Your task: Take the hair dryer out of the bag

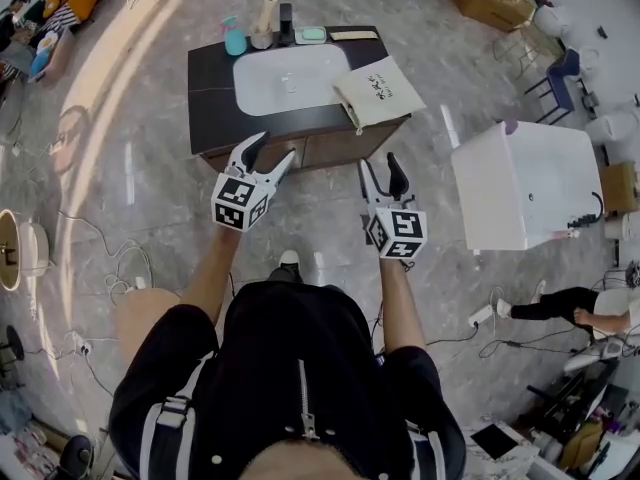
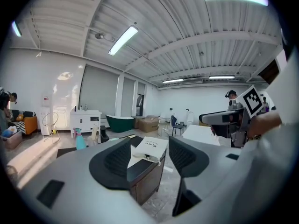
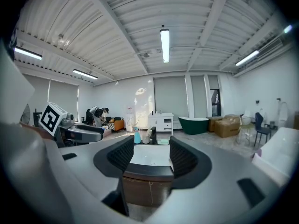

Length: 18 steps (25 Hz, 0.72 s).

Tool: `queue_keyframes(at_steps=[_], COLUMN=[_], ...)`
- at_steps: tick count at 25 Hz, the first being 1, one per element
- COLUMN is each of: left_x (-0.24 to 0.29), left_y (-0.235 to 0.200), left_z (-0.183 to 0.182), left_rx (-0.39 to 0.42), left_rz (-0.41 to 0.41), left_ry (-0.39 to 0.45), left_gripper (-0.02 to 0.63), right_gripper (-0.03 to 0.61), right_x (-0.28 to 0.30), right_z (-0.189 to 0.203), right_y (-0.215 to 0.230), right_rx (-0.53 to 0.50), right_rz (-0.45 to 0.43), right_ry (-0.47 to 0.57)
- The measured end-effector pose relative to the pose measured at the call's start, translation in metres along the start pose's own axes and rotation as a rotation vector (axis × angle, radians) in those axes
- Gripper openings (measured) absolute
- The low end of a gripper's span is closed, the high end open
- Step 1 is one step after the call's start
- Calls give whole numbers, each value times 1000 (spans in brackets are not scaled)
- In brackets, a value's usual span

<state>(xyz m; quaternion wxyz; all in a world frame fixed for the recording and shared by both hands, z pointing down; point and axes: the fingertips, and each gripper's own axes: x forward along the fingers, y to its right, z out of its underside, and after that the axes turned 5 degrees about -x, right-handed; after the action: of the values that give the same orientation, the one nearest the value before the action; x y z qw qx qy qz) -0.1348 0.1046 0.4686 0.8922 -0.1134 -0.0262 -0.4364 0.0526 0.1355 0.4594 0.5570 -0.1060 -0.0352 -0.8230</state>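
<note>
step in hand: approach, before any contact with the bag. the person stands in front of a dark surface (image 1: 212, 93) with a white basin (image 1: 285, 80) set into it

1. task item. the cream bag (image 1: 380, 90) lies flat on the right front corner of the surface, just beside the basin; one corner appears to overhang the edge. the hair dryer shows in no view and is judged to be inside the bag. the bag's mouth cannot be located with certainty

2. left tongs (image 1: 272, 150). held in the air short of the surface's front edge. the jaws are spread, with nothing between them; the left gripper view shows the bag beyond the gap, well apart from the pads

3. right tongs (image 1: 381, 166). held about level with the left, near the bag's corner but not touching it. the jaws are spread, nothing gripped; the right gripper view looks across the basin toward a teal spray bottle (image 1: 234, 38) at the back of the surface

4. next move, as a judgement. carry both tongs forward to the bag. one should pinch the fabric at the opening to hold it, while the other reaches in for the hair dryer. an unrestrained pull could drag the whole bag off the surface
</note>
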Motion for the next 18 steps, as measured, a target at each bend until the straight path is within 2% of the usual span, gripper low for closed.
queue_keyframes(at_steps=[13,18], left_x=[58,94], left_y=[-49,-62], left_z=[-15,-15], left_rx=[4,-3], left_rz=[-8,-35], left_ry=[1,-1], left_gripper=[259,259], right_gripper=[235,233], right_x=[79,110], right_z=[-12,-9], right_y=[26,54], right_rx=[2,1], right_rz=[-15,-32], right_ry=[14,16])
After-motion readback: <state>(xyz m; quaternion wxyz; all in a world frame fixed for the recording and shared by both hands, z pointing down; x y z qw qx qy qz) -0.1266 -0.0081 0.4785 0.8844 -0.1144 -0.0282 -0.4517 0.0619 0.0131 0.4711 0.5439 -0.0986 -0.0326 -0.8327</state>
